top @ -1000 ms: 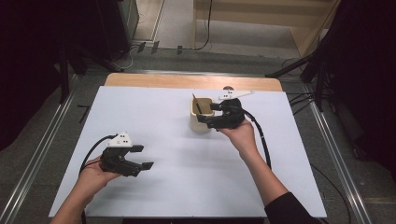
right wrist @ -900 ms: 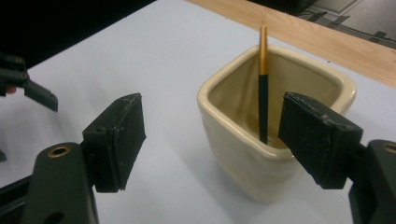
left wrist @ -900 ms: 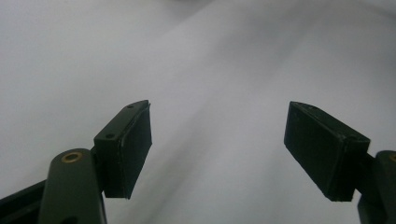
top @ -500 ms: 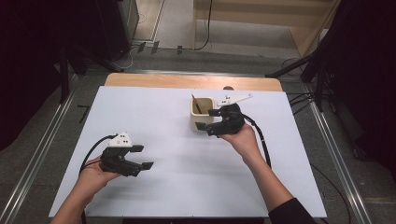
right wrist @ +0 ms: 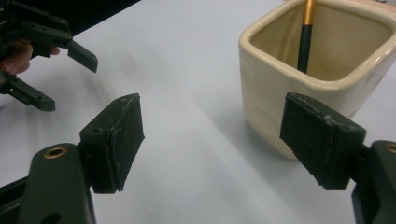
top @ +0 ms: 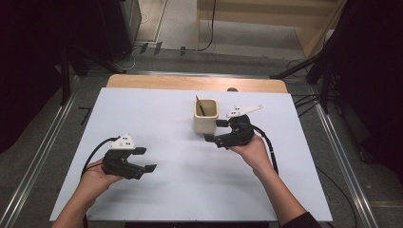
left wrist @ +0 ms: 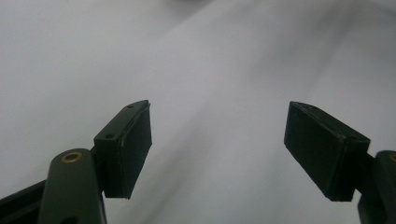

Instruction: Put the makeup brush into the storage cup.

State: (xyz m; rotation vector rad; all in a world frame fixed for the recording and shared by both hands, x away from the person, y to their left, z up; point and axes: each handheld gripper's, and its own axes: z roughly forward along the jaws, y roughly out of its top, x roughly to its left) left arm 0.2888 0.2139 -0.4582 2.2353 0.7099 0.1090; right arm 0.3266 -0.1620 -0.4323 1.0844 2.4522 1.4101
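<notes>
A cream square cup (top: 206,118) stands on the white table (top: 190,190) right of centre, with a dark pen with a gold band (top: 200,105) leaning inside it. My right gripper (top: 214,130) sits just right of and nearer than the cup, open, with nothing between its jaws. In the right gripper view the cup (right wrist: 317,79) and its pen (right wrist: 304,32) lie beyond the right jaw, with my open right gripper (right wrist: 210,140) over bare table. My left gripper (top: 146,159) rests open at the near left, seen far off in the right gripper view (right wrist: 70,84). Only white table lies under the open left gripper (left wrist: 217,149).
The table's wooden back edge (top: 190,83) shows beyond the white sheet. Black cables (top: 271,147) trail from the right gripper and cross the floor at right (top: 309,102). Metal rails (top: 43,156) run along both sides of the table.
My right gripper has drawn back from beside the cup toward the person, still open. The left gripper has not moved.
</notes>
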